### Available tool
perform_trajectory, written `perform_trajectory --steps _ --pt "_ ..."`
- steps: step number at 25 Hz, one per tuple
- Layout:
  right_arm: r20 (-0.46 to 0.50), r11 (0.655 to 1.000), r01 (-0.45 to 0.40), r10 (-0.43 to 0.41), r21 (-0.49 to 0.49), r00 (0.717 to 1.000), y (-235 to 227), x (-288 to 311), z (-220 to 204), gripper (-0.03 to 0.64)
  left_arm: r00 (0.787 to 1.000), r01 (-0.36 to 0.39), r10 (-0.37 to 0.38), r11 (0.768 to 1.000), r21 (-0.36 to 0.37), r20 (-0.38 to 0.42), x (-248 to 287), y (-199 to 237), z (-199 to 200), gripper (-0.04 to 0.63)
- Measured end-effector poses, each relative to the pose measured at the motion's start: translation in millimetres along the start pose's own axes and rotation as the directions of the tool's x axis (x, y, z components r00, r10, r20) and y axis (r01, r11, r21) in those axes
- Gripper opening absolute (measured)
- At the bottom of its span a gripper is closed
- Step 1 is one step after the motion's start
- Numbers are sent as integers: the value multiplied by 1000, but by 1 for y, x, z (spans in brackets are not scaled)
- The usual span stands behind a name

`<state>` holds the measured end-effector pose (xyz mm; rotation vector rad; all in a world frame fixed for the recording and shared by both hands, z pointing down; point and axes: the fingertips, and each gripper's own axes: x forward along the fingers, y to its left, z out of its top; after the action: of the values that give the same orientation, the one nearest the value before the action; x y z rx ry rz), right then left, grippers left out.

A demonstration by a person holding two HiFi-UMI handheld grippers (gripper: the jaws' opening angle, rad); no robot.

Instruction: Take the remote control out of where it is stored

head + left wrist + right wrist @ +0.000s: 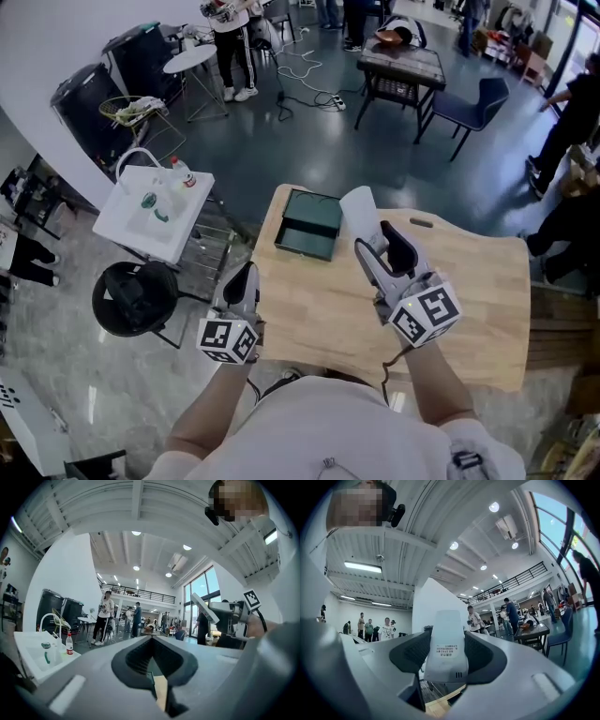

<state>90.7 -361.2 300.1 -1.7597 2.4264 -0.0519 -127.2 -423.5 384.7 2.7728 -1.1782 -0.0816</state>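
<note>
— Right gripper (380, 246) is up over the table (469, 309), jaws clamped on the white remote control (358, 211), gripping its lower half, top end pointing away from the person!

— The right gripper view backs that up. The remote stands upright between the two jaws, one pressing on each side, label side to the camera. The print on that label is too small to read.

— And where it's stored?

— Dark green box (305, 249), open on top, lying at the table's far left corner. The remote is out of it and in the air, just beside and above the box. A flat dark green floor is all I can make out inside.

— Left gripper (242, 281)?

— Low at the table's left edge, apart from the box. Its own view shows the jaws pressed together with only a thin slit between them and a sliver of wood showing through. It grips nothing.

— Any other containers?

— White sink unit (141, 225) off to the left of the table, with a small bottle (184, 174) standing at its edge. There are small green items in the basin, and I can't tell what they are.

— What's hidden?

— From the head view, the remote's lower end is tucked behind the jaws. In the left gripper view it's only a slanted white bar at the right.
</note>
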Motion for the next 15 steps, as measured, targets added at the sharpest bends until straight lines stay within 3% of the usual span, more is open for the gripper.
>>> perform_trajectory --steps 15 --pt "13 999 -2 3 -46 1000 10 1 6 262 999 -20 18 999 29 47 -1 14 25 2"
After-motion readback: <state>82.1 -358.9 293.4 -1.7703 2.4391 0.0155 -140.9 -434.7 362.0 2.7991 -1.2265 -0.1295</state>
